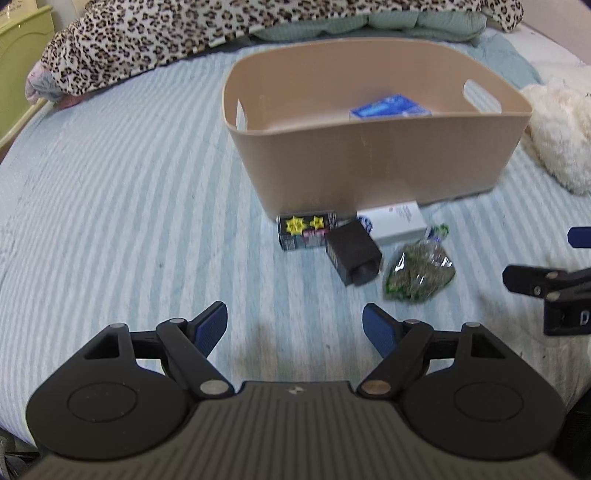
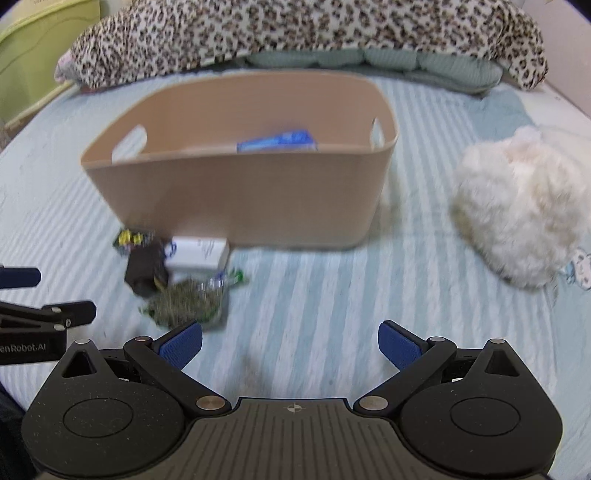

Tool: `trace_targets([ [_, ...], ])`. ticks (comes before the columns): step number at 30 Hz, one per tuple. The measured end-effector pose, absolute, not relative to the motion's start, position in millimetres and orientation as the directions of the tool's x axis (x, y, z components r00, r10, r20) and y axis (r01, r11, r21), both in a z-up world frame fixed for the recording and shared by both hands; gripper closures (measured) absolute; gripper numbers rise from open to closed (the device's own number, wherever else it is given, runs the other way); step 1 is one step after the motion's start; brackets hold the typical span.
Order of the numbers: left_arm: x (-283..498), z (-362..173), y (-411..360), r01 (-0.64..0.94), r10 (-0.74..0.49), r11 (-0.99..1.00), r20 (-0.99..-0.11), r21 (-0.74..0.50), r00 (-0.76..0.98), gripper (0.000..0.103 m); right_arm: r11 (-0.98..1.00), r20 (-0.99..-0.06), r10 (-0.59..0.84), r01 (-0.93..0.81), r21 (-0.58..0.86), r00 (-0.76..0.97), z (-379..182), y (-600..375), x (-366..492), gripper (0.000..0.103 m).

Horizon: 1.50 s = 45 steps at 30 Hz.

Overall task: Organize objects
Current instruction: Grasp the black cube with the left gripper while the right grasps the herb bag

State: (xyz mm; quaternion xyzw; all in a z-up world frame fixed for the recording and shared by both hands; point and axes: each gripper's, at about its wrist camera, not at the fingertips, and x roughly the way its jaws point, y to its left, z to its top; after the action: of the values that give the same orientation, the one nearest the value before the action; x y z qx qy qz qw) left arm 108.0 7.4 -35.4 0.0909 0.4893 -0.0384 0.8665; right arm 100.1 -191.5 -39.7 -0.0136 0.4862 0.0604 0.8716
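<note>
We held both hand-held grippers, left (image 1: 295, 326) and right (image 2: 290, 345), wide open and empty. Boxes (image 1: 352, 254) and bag (image 1: 419, 277) lay just before the bin (image 1: 369, 155). Crowding risked a double grab; the soft bed (image 1: 129, 203) might tip them.

left claw (image 1: 295, 326) | black linkage | blue pads (image 1: 211, 328) | silver rivets

A bed with a pale blue striped sheet (image 1: 129, 192) fills the scene. At the far end lie a leopard-print blanket (image 2: 295, 33) and green pillows (image 2: 369, 61); green furniture (image 2: 33, 55) stands far left.
</note>
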Motion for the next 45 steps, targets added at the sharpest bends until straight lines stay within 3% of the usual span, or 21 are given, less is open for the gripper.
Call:
trace_targets([
  [15,131,-54,19,0.114,0.008,0.991,-0.878,0.071,0.478,0.022,0.980,-0.891,0.176,-0.162,0.117,0.419,-85,-160,116,0.000],
  [33,172,-51,4,0.112,-0.072,0.994,-0.865,-0.018,0.496,0.022,0.987,-0.870,0.162,-0.065,0.148,0.466,-94,-175,148,0.000],
  [45,187,-74,0,0.082,-0.175,0.985,-0.887,-0.154,0.427,0.020,0.983,-0.857,0.182,-0.088,0.160,0.481,-96,-179,153,0.000],
])
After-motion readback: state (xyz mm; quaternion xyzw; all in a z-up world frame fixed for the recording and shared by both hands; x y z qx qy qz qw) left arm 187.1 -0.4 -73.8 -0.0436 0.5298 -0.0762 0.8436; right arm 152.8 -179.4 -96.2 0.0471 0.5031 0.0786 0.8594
